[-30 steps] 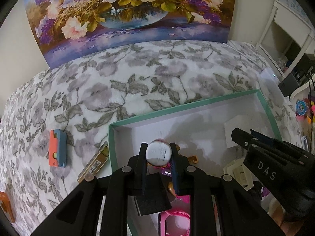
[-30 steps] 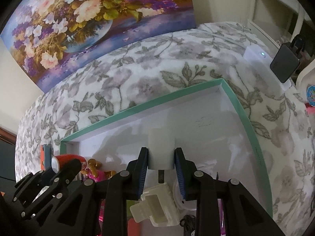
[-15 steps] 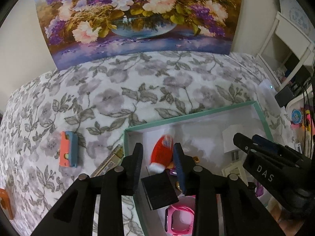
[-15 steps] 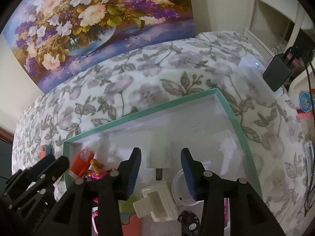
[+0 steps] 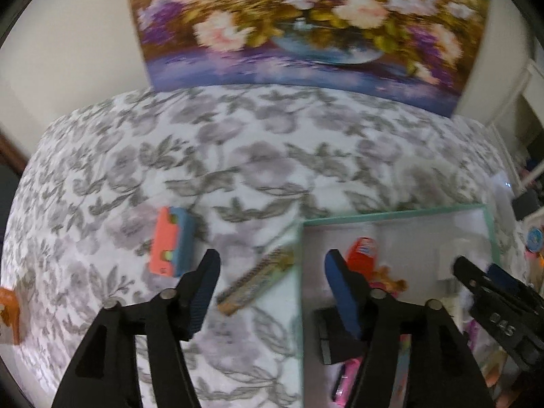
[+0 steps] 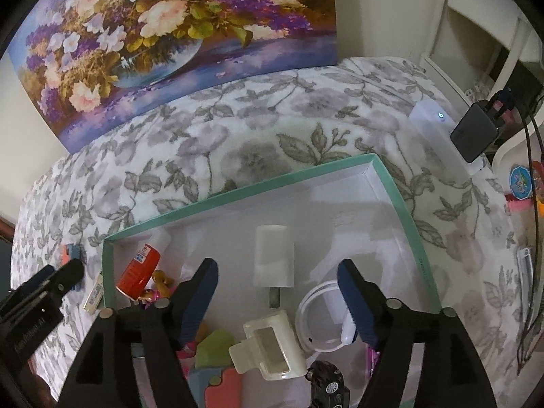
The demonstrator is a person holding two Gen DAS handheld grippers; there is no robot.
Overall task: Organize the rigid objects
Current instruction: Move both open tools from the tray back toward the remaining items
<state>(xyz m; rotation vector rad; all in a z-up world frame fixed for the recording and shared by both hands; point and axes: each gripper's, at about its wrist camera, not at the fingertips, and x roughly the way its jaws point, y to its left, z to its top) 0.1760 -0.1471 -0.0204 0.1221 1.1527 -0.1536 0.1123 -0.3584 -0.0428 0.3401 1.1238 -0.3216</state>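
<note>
A teal-rimmed white box [image 6: 394,183] lies on the floral bedspread and holds a red can [image 6: 137,272], a white charger plug [image 6: 273,260], a cream clip [image 6: 268,346], a white ring [image 6: 323,319] and a black toy car [image 6: 328,387]. My right gripper [image 6: 277,280] is open and empty above the plug. My left gripper [image 5: 272,272] is open and empty over the box's left edge [image 5: 301,272]. A gold bar [image 5: 255,282] and an orange-blue block [image 5: 171,246] lie on the bedspread left of the box. The red can [image 5: 362,253] also shows in the left wrist view.
A flower painting [image 6: 163,34] leans against the wall behind the bed. A white device [image 6: 438,129] and a dark charger [image 6: 476,132] sit at the right edge. An orange object [image 5: 8,312] lies at the far left. White shelves [image 6: 476,47] stand to the right.
Both grippers opened wide. The left let go of the red can, now lying in the box, and swung left. The right let go of the white plug and pulled back.
</note>
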